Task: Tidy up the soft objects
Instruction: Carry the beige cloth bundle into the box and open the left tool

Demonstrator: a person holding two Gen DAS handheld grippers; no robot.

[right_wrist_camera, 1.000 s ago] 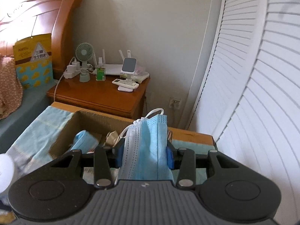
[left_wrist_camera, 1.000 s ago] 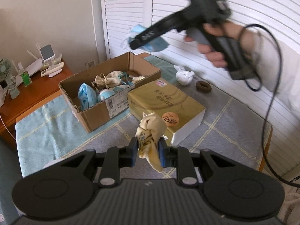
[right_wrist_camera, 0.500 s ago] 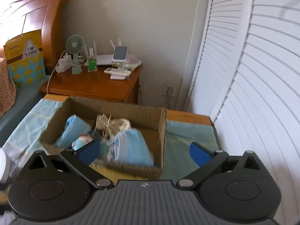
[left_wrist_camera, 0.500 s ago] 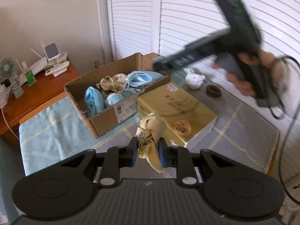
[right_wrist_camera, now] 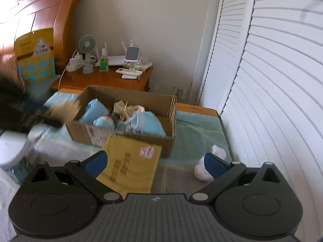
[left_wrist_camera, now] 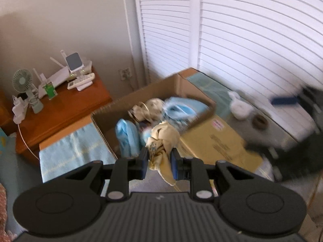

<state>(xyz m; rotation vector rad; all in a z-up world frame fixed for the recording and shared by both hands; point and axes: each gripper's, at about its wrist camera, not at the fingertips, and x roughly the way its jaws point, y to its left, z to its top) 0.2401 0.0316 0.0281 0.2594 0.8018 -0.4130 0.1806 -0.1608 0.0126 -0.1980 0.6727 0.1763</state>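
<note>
My left gripper is shut on a beige knotted cloth and holds it in the air just in front of the open cardboard box. The box holds blue face masks and beige cloths. In the right wrist view the left gripper shows blurred at the left, near the box's left end. My right gripper is open and empty, back from the box, over a yellow tissue pack. A blue mask lies in the box's right end.
A white sock and a brown hair tie lie on the blue-grey cloth right of the tissue pack. A wooden nightstand with a fan and small devices stands behind the box. White shutter doors fill the right side. A jar stands at the left.
My right gripper opened, dropped the blue mask into the box and pulled back. My left gripper carried the beige cloth forward toward the box.
</note>
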